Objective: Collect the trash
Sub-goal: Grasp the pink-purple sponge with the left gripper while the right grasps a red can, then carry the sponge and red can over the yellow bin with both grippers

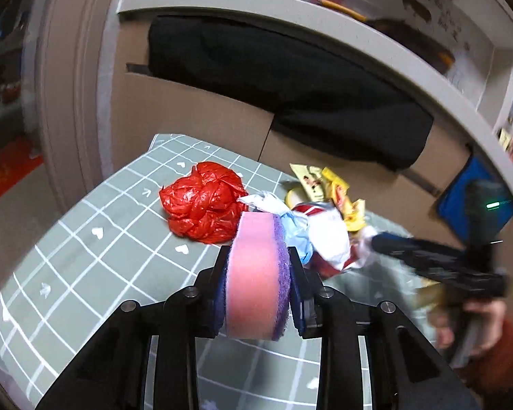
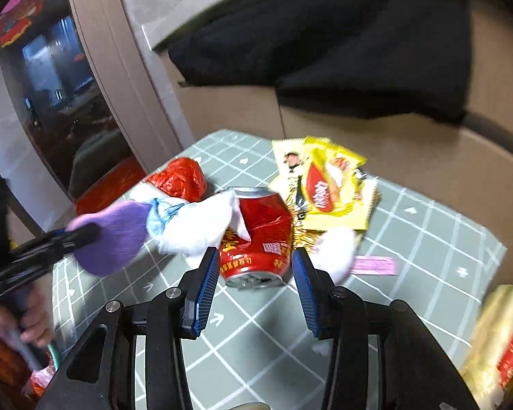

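Clamping my left jaws on the pink sponge (image 1: 256,273).
My right jaws stand open, empty, flanking the crushed red can (image 2: 260,235) at twelve o'clock on the checked bench (image 2: 427,256); yellow wrappers (image 2: 328,184) lie at one o'clock, red bag (image 1: 203,201) at eleven.

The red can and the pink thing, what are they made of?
The red can looks like thin shiny metal: it is dented with a silvery rim. The pink thing seems a soft foam sponge with a rough purple scrubbing layer, matte and fuzzy.
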A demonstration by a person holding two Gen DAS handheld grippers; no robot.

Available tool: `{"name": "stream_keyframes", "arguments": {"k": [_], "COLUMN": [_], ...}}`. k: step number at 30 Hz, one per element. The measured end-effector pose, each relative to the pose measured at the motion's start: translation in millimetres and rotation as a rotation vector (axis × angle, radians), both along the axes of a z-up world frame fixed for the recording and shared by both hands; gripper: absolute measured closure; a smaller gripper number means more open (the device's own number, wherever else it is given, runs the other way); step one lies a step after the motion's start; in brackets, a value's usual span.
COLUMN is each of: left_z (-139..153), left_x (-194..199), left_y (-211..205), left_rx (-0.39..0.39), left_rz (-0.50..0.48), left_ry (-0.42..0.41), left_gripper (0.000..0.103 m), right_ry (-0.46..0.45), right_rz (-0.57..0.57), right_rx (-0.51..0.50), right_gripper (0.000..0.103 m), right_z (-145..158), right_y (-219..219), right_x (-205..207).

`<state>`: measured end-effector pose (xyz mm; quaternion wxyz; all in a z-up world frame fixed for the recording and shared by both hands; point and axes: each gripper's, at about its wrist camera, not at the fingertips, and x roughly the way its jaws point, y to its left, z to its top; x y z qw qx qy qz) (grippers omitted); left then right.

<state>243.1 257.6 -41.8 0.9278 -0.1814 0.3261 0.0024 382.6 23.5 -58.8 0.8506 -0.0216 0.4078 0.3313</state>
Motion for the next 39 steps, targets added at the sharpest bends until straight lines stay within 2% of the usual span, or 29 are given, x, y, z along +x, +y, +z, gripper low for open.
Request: {"name": "stream_keyframes", "arguments": {"k": [4,10,15,18,22,24,28,34,39], "left_z": [0,-5,1,1,2,3,8,12,9], "left_x": [-9,-16,-15,-14,-14,-15,-19,-24,-22], "left_y": [5,15,14,7,-3,-7,-20,-39,-52], "left_rx": [-0.082,-0.105,-0.103,-0.100,-0.093,-0.088,-0.084,-0.075,-0.067], "left_rz": [0.008,0.052,0.057,0.041,0.026,0.018,-0.004,-0.045,-0.079], "left_ry": [0.010,0.027,0.005,0.009,0.020,0.019,0.012,0.017,0.026], "left_gripper": [0.072,0.072,0.072,0.072,0.072,0.072,0.072,0.072,0.072], "right_ry": [0.037,0.096,0.190,0.227,0.168,0.120,0.052,0.056,0.000], "right_rz": [-0.013,-0.038,-0.029,-0.015,0.046,0.060,0.046,-0.017,-0.034], "right_rx": [0.004,-0.020,0.084,0.089,0.026,0.002,-0.072,-0.112,-0.165], "right_gripper": [0.061,0.061,0.056,0.057,0.064,0.078,0.079,0.079,0.077], "right_z": [-19,-48,-58,-59,-51,-41,-25,-18,-17], "right_y": [17,30,27,25,19,10,-15,-63,-74], "right_x": [24,44,52,47,20,6,-16,-39,-60]}}
